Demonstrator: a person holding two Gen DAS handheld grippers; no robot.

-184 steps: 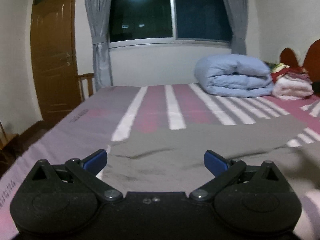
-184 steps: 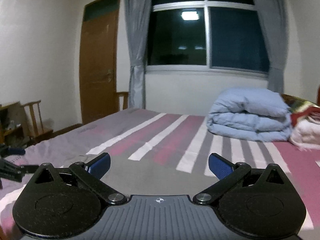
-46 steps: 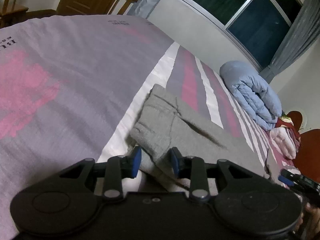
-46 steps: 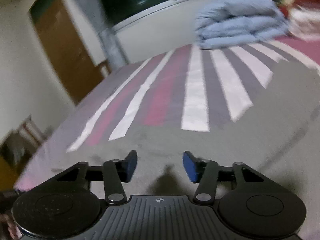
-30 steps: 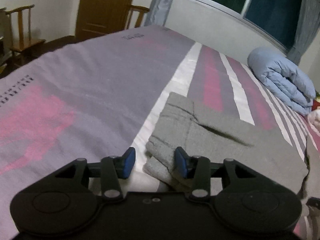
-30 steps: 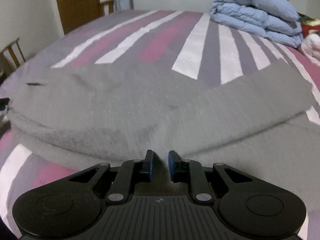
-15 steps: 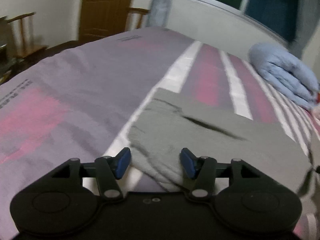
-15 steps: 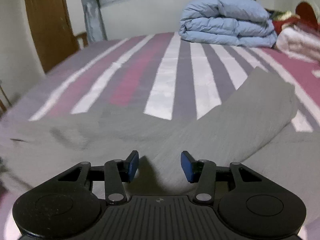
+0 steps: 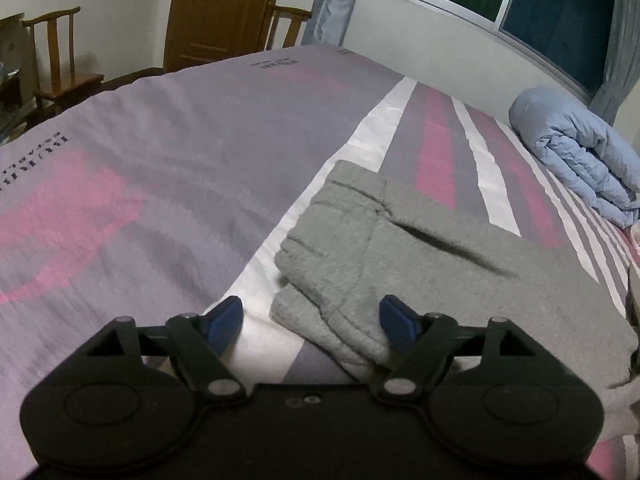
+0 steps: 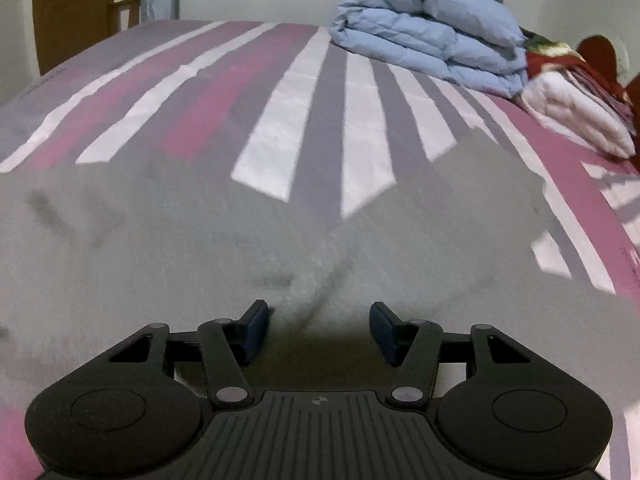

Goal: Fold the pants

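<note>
Left tongs [image 9: 312, 322] spread wide, blue pads either side of the near waistband corner of the grey fleece pants [image 9: 440, 264], pinching nothing. Right tongs [image 10: 318, 326] likewise spread, poised over a raised crease in the same grey fabric [image 10: 280, 240], gripping nothing. Pants flat on the striped pink, white and grey bed [image 9: 160, 152], folded lengthwise, waistband toward the left tongs, long axis running away to the right. Rolled pale blue duvet [image 10: 432, 28] at the far side of the bed
</note>
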